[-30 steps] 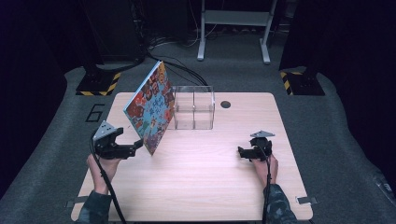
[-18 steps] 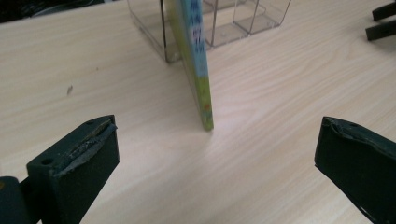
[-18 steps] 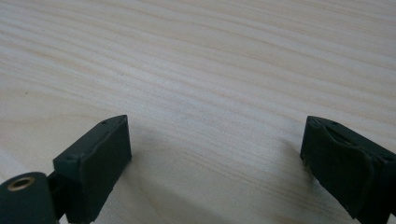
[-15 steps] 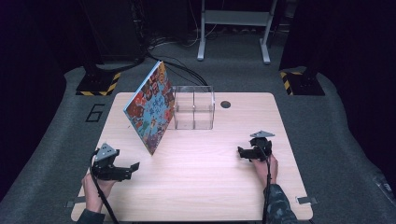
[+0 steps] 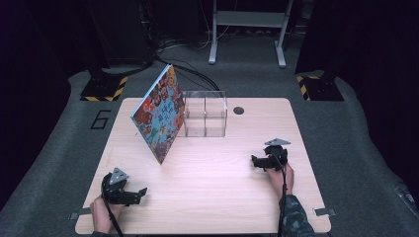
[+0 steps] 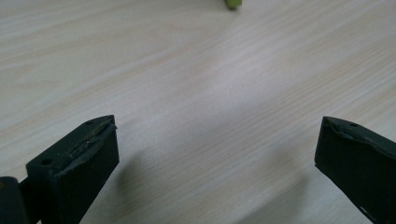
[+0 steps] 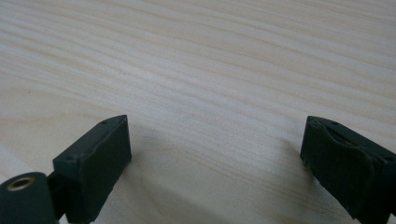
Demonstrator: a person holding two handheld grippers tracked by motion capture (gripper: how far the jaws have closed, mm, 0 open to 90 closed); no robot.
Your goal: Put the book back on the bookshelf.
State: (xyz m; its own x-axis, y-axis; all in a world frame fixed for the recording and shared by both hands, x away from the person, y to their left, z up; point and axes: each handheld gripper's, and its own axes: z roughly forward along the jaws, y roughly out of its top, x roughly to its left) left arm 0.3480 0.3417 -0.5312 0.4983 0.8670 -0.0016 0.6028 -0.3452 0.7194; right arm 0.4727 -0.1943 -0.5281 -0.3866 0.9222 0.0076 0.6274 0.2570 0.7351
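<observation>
A colourful picture book (image 5: 160, 113) stands tilted on the wooden table (image 5: 212, 197), leaning against a clear plastic box (image 5: 205, 113) with a divider. My left gripper (image 5: 141, 192) rests low at the table's front left, well clear of the book, its jaws wide apart over bare wood (image 6: 215, 140). My right gripper (image 5: 255, 161) sits on the table at the right, pointing left. It is open too, with bare wood between its jaws (image 7: 215, 154).
A small dark round hole (image 5: 238, 110) marks the table top right of the clear box. A green edge of something (image 6: 232, 3) peeks in at the top of the left gripper view. Black stands with yellow-striped bases (image 5: 104, 91) sit on the grey floor behind the table.
My left gripper has drawn back from the book's lower edge toward the front left corner and sunk to the table. The book stays leaning on the box. The right gripper has kept still.
</observation>
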